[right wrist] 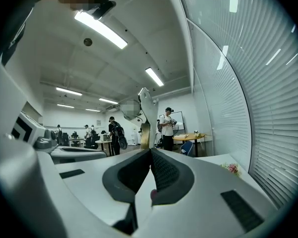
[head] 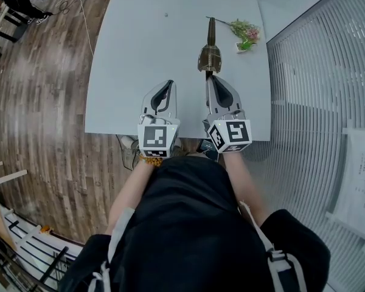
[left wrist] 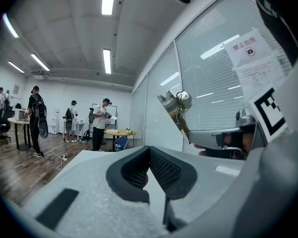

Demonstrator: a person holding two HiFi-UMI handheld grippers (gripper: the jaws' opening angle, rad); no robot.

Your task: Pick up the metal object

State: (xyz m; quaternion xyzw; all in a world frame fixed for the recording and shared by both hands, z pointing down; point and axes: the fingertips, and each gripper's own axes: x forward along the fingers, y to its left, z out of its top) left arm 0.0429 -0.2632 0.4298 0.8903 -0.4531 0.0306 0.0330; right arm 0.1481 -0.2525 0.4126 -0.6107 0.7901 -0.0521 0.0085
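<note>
- Metal object: a long piece with a brass-coloured, flared middle. Its near end is grasped in the tips of the right hand-held gripper, and the rest reaches straight ahead of them.
- In the right gripper view the right hand-held gripper has its dark pads clenched on the object's base, and the metal object rises just beyond the tips.
- Left hand-held gripper sits just beside the right one, on its left and level with it. In its own view the left hand-held gripper has its jaws pressed together with nothing between them.
- From the left gripper view the metal object slants upward off the tip of the right hand-held gripper.
- Both hand-held grippers are over the near edge of the grey counter.
- A small flower sprig lies on the counter ahead and to the right of the right hand-held gripper, apart from the metal object.
</note>
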